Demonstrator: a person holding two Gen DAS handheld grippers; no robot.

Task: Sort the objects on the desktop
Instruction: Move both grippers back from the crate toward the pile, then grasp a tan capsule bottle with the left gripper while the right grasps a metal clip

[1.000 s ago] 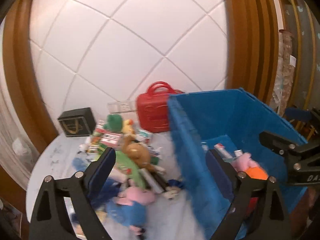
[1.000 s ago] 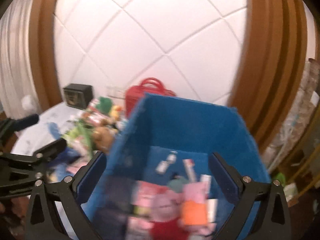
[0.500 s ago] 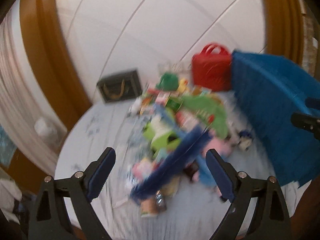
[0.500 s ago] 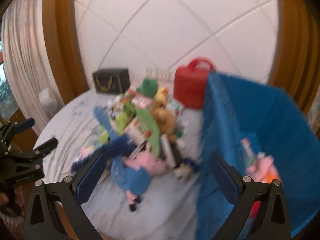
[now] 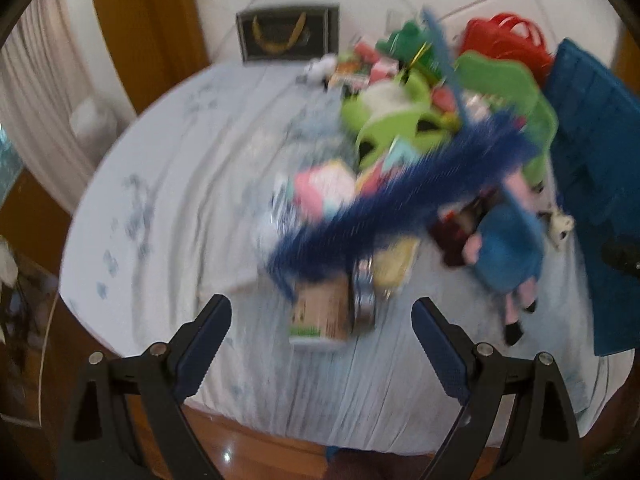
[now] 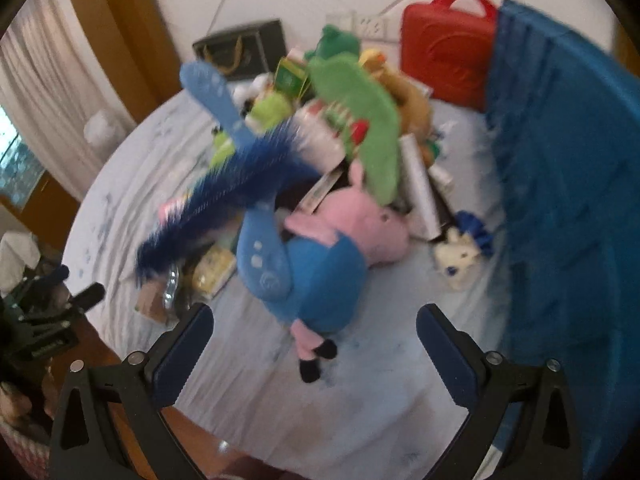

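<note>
Toy heap (image 6: pixel 320 152) on clothed round table (image 5: pixel 192 184) (tiled wall behind), both claws (image 5: pixel 322 330) (image 6: pixel 314 338) released

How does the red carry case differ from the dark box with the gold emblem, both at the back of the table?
The red carry case is bright red plastic with a loop handle on top; the dark box is dark, flat-topped, with a gold emblem on its face. The case stands right beside the blue bin; the box stands off at the far left. Both stand upright at the table's back edge by the wall.

A pink pig plush (image 6: pixel 320 248) in blue lies before the toy heap (image 6: pixel 320 120), beside the blue bin (image 6: pixel 568 200).
</note>
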